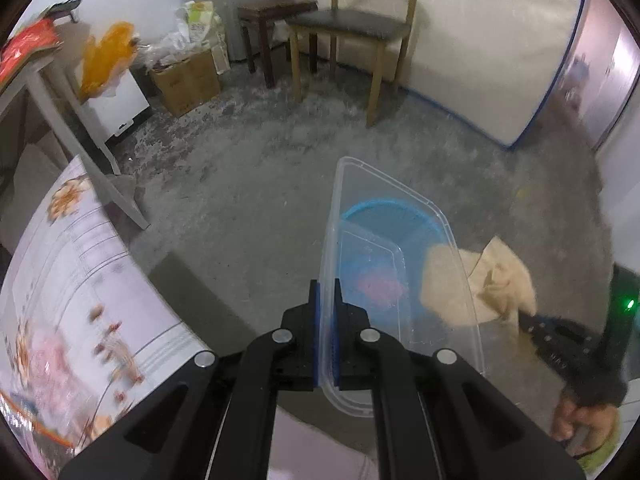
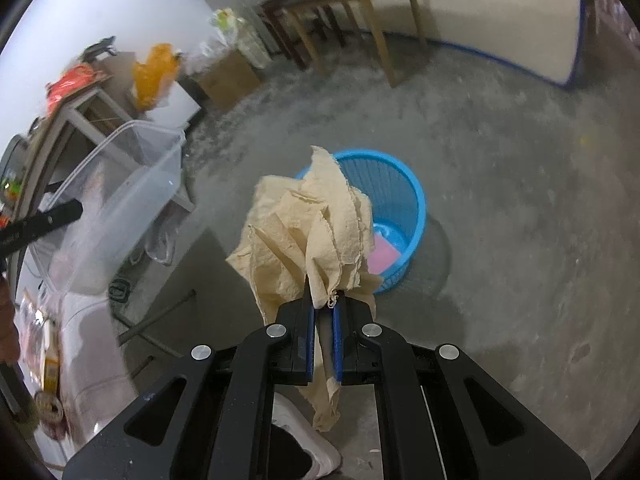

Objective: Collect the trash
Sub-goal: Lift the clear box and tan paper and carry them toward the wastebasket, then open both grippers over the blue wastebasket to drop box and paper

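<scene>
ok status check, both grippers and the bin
Left gripper shut on clear plastic container. Right gripper shut on crumpled tan paper. Blue basket on floor ahead, pink item inside. Path looks open.

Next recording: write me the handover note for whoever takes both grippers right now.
Left gripper: shut on the wall of a clear plastic container, held above the floor.
Right gripper: shut on a wad of crumpled brown paper.
Blue trash basket: on the floor just ahead, something pink already inside.
Done: both pieces picked up.
Left: drop the paper and container into the basket.
</scene>
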Action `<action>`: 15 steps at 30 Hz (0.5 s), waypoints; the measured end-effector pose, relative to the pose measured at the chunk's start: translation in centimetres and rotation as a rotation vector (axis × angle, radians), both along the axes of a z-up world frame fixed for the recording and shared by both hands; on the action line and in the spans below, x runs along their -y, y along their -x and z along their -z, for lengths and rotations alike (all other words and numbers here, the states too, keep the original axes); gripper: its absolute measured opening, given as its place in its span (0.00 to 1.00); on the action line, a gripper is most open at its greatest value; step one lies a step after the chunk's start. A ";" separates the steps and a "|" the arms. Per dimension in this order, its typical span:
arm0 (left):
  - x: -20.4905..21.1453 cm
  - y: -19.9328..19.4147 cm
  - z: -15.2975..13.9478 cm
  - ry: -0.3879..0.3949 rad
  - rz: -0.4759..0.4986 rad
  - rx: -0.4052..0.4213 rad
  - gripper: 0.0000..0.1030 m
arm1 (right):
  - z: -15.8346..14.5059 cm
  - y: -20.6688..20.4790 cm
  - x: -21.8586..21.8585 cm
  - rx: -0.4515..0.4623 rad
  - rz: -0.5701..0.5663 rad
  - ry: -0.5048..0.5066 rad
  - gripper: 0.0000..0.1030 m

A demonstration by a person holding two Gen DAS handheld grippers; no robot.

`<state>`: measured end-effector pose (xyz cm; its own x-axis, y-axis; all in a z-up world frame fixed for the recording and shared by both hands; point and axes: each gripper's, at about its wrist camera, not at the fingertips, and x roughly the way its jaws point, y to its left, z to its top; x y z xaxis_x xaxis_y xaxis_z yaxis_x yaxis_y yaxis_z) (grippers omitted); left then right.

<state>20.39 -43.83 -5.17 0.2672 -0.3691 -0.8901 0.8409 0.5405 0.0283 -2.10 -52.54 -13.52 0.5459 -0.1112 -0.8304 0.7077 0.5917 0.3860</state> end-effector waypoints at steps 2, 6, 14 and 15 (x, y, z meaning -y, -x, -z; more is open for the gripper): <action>1.7 -0.3 1.6 -0.037 0.005 0.016 0.04 | 1.2 -1.3 1.1 -0.014 0.006 -0.025 0.06; 5.0 -1.1 4.1 -0.062 -0.012 0.038 0.04 | 3.0 -3.8 3.2 -0.037 0.015 -0.044 0.06; 9.5 -0.9 7.0 -0.087 -0.008 0.017 0.43 | 6.1 -6.5 6.4 -0.047 0.047 -0.077 0.47; 9.4 -0.9 6.9 -0.073 -0.017 0.020 0.47 | 6.4 -6.5 6.7 -0.047 0.055 -0.088 0.47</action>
<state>21.25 -53.24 -12.05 0.2912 -0.2986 -0.9089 0.8305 0.5505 0.0852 4.36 -59.25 -19.94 0.5010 -0.0653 -0.8630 0.7569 0.5165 0.4003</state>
